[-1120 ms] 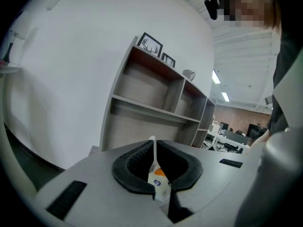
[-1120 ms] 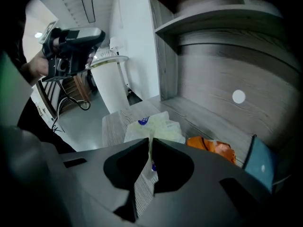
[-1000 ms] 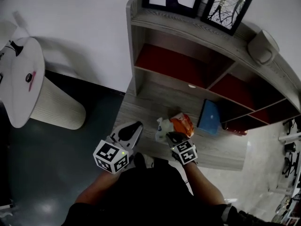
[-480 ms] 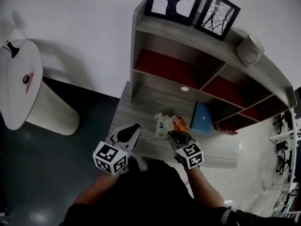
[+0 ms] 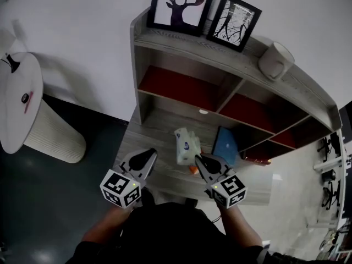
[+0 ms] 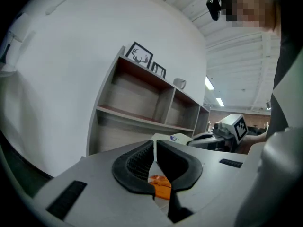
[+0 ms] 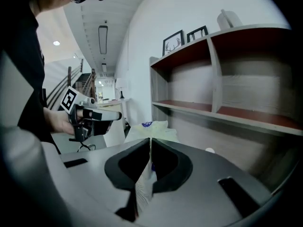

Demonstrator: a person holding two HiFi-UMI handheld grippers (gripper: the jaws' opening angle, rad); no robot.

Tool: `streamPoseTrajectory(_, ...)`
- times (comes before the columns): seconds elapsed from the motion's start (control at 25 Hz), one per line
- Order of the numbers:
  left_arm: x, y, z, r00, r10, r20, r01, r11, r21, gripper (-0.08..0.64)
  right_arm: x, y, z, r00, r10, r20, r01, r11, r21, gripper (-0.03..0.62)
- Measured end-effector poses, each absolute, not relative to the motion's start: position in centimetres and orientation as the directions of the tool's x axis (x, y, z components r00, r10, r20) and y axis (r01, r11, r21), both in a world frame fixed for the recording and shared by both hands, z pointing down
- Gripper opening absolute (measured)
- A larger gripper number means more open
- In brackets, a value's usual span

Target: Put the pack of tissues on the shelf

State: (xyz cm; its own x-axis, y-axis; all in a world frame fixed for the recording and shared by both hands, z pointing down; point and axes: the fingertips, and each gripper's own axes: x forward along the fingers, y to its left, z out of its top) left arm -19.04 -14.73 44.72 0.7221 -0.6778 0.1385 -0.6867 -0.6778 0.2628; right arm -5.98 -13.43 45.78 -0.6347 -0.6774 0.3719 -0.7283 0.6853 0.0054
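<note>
The pack of tissues (image 5: 185, 145) sits in front of the shelf (image 5: 144, 33), above the tabletop (image 5: 151, 132) and apparently raised off it, caught by a fold of its plastic wrapper in the right tongs (image 5: 199, 161), whose jaws are pressed together on that film. Judged light, soft and crushable, with a slick wrapper. A pinch on loose film may slip or tear, so a grip across the body of the pack would be surer. The left tongs (image 5: 144, 159) are closed on nothing and held just beside the pack. An orange packet (image 5: 193, 170) peeks out below the pack, and a blue box (image 5: 225, 146) leans to its right. Against 1 second earlier, the right jaws have closed and the pack now covers most of the orange packet.
</note>
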Motion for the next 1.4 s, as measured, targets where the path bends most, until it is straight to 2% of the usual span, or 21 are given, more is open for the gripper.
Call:
streamPoseTrajectory(0.4,-8.7,-15.7,43.5,0.671,-0.727,0.144,-0.736,-0.629,0.252,0.031,4.7,-12.8,39.7,-0.718,-0.649,0.251,-0.658,0.751,0.058,0.021)
streamPoseTrajectory(0.68,-1.2,-14.6,42.9,0.657,-0.739,0.148,-0.749,-0.618,0.237,0.031,13.3,-11.7,38.8,-0.722,-0.652,0.231,-0.653,0.753,0.081,0.021)
streamPoseTrajectory(1.08,9.4,-13.3,42.5,0.722,-0.674,0.154,-0.691,-0.691,0.214,0.031,24.6,-9.0,38.9,-0.665,-0.717,0.208,-0.72,0.69,0.075,0.021)
streamPoseTrajectory(1.4,13.6,-13.5,41.1,0.77,-0.618,0.157,-0.638,-0.752,0.166,0.031,32.4,-8.1,40.0,-0.536,-0.815,0.221,-0.827,0.559,0.061,0.021)
